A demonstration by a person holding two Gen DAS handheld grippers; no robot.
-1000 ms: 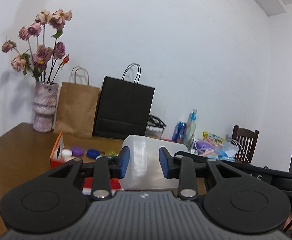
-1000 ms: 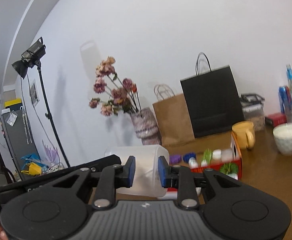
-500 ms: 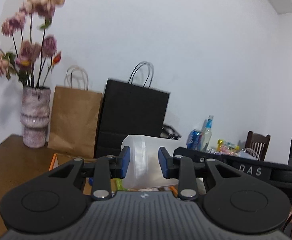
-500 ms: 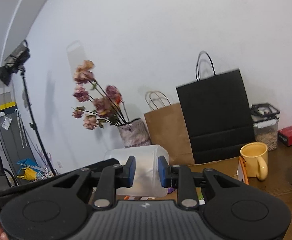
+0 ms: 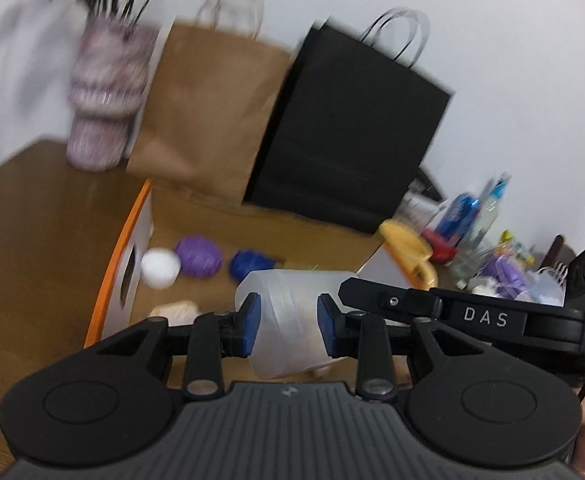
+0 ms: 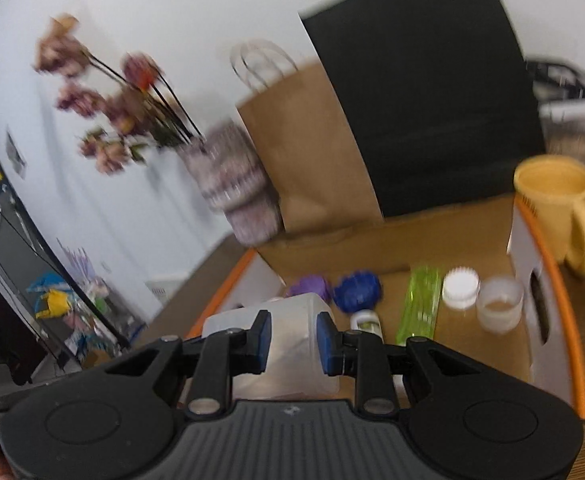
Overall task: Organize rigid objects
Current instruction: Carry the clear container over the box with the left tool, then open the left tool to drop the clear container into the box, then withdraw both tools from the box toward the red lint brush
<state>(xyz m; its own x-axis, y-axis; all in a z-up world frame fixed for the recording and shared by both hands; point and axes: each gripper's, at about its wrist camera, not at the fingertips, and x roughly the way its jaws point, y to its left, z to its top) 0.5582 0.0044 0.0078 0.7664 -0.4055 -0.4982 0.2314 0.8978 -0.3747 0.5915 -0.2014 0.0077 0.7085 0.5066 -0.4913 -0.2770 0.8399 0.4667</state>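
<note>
Left wrist view: the left gripper (image 5: 285, 326) clamps one end of a clear plastic container (image 5: 288, 320), and the right gripper (image 6: 290, 336) pinches the other end, holding it over the open cardboard box (image 6: 548, 292). Box walls rise left and right; bare floor shows beside the green tube (image 6: 420, 302) and small jars (image 6: 460, 286). Behind stand a brown bag (image 5: 208, 108), black bag (image 5: 352, 128), vase (image 5: 106, 96) and yellow mug (image 6: 560, 208) on the wooden table (image 5: 32, 240), against a white wall.
</note>
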